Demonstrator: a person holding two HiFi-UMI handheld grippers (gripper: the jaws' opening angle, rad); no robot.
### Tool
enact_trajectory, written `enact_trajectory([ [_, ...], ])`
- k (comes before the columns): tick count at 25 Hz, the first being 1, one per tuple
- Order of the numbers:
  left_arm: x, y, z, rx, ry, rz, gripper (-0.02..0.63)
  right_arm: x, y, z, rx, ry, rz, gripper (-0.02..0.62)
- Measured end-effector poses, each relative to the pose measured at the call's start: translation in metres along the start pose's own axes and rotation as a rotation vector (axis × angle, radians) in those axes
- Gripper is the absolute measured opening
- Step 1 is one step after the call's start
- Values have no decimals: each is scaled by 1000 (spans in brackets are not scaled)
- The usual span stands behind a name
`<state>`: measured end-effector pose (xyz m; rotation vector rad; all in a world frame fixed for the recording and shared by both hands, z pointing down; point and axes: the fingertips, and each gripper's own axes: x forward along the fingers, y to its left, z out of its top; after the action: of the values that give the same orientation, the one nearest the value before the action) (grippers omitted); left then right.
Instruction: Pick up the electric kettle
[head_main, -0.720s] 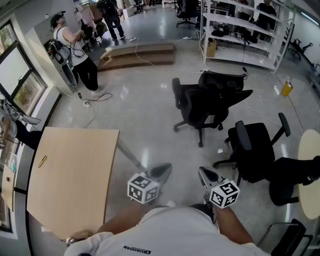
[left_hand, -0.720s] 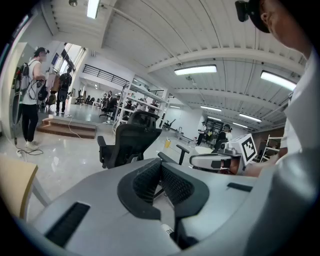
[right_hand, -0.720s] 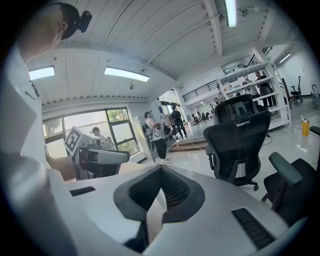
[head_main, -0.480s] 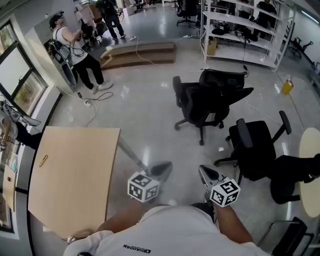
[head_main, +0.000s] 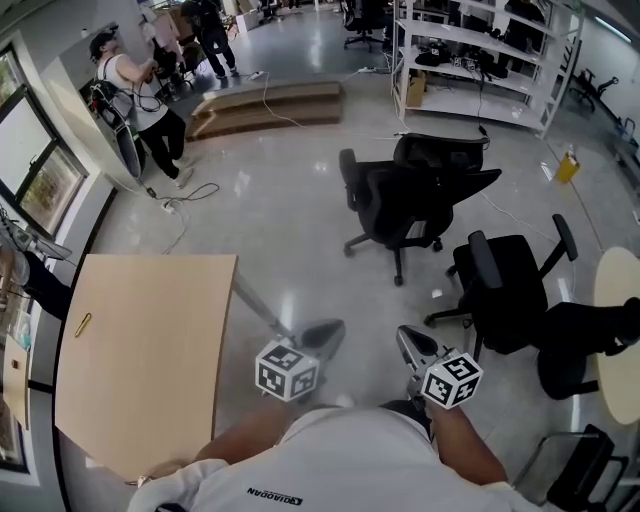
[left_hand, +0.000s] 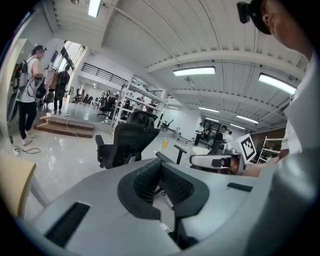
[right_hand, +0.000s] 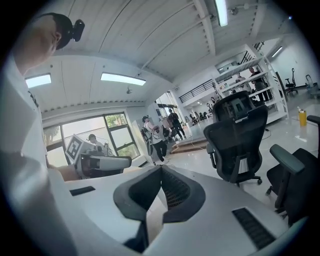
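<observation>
Wooden table (head_main: 150, 350) left | glossy grey floor (head_main: 290, 220), black office chairs (head_main: 400, 200) | left hand-held gripper (head_main: 325, 337), right hand-held gripper (head_main: 406, 342): both closed, empty

Head camera steeply downward; gripper cameras low, near level; black office chair (head_main: 395, 205) in all three.

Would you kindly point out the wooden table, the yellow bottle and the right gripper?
wooden table (head_main: 150, 350), head view, bare middle of its top.
yellow bottle (head_main: 566, 167), head view, its body.
right gripper (head_main: 405, 337), head view, tip of its shut jaws.
</observation>
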<state>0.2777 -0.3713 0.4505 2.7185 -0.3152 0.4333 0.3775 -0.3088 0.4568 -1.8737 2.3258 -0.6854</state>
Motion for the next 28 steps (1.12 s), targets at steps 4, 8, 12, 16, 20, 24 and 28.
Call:
enact_trajectory([
  [4, 0, 1, 2, 9, -11, 1, -5, 1, 2, -1, -1, 15, 8, 21],
  [8, 3, 4, 6, 12, -35, 18, -5, 5, 0, 0, -30, 35, 30, 21],
  [12, -4, 4, 7, 7, -64, 65, -5, 11, 3, 4, -61, 58, 83, 21],
  [16, -14, 2, 10, -11, -98, 138, -5, 19, 5, 11, -82, 84, 142, 21],
  [20, -23, -6, 6, -48, -128, 215, -5, 18, 10, 12, -106, 121, 197, 21],
  [24, -20, -20, -2, -78, -141, 267, -5, 6, 15, 15, -162, 132, 259, 21],
  [28, -15, -42, -7, -95, -166, 307, -5, -13, 6, 4, -160, 163, 290, 21],
])
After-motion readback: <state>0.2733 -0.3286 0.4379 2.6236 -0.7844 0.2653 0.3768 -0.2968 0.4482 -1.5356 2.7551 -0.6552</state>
